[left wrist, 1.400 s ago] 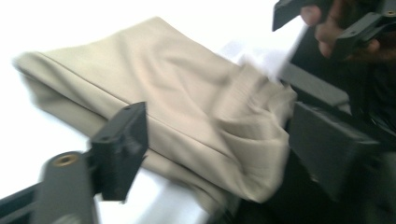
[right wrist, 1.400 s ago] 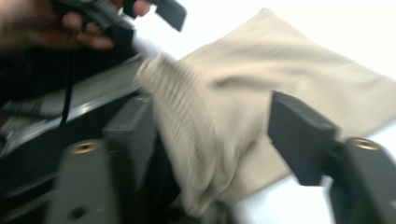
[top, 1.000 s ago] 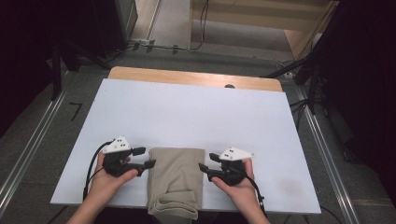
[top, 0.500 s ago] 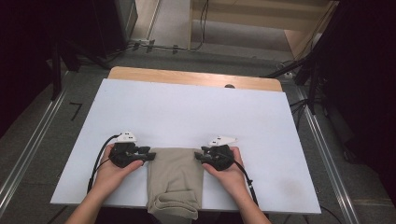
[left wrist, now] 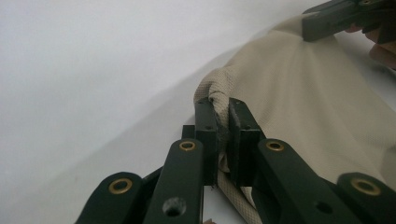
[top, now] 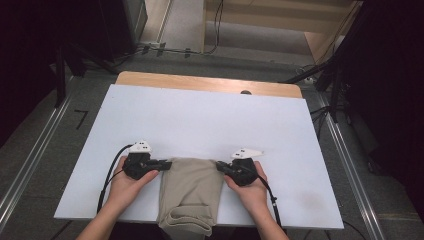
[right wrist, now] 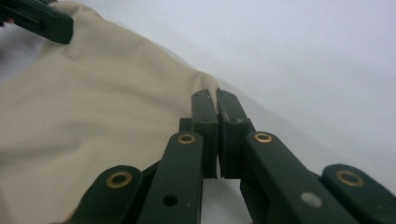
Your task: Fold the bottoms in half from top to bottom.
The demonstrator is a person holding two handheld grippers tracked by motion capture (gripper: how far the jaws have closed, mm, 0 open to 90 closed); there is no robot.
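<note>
Tools clamped on the two far corners of a folded beige cloth

Left tool (top: 165, 163) and right tool (top: 221, 167) have just been closing and now pinch the cloth (top: 191, 192), which lies at the lower middle of the high view on the white bench (top: 210, 115), its near end draping over the edge. It looks light, soft and limp, likely to sag between the grips; the corners seem the sound hold.
</note>
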